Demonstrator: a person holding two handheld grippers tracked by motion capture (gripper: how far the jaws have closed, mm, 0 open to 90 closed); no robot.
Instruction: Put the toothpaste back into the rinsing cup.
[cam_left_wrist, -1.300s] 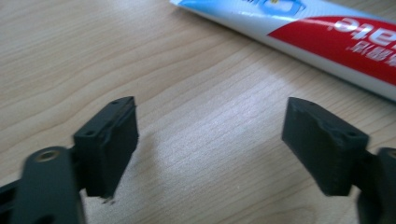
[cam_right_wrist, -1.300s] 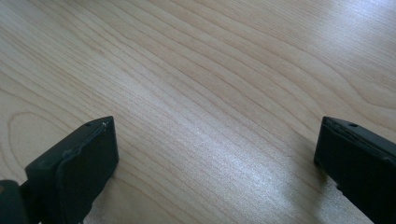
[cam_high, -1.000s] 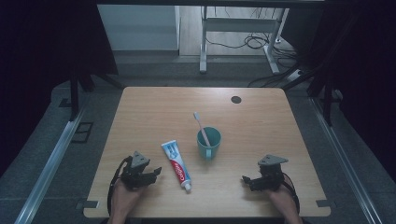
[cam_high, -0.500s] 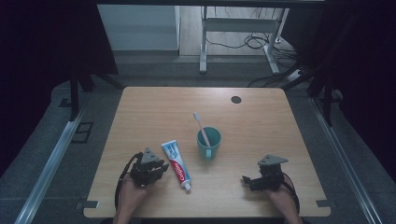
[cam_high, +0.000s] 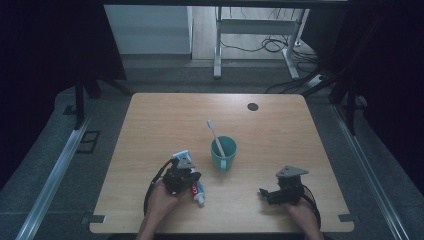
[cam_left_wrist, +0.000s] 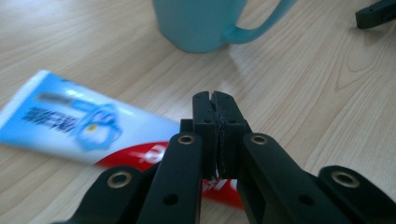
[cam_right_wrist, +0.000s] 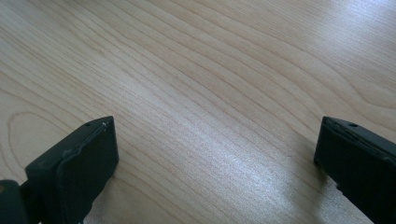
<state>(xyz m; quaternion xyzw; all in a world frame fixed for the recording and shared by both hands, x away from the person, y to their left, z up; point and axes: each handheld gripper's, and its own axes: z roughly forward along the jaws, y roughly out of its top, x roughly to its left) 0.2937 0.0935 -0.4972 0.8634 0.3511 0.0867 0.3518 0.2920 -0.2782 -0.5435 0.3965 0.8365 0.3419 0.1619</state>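
While hovering over the toothpaste tube (cam_high: 192, 176) at lower centre-left of the high view, left gripper (cam_high: 184, 176) with jaws pressed flat together, nothing between them; jaws have just been closing. Seen from the left gripper view: pads (cam_left_wrist: 215, 135) meeting above the red cap end of the tube (cam_left_wrist: 79, 126), tube lying on the wood below and left of them, not pinched. Compared with a second ago: left hand shifted rightward from the table's lower-left edge to directly above the tube, which lies where it lay. Teal mug (cam_high: 223, 153) just right of the tube, upright, toothbrush (cam_high: 216, 136) leaning in it, head up and out over the rim; unmoved. Right gripper (cam_high: 272, 194) at lower right of the high view, resting low on the table (cam_high: 280, 130), jaws spread wide over bare wood in its own view; same spot as before. Likely meaning: closure came up empty or was a tap, so tube not yet secured; reopening and lowering around the tube probably needed before any lift.
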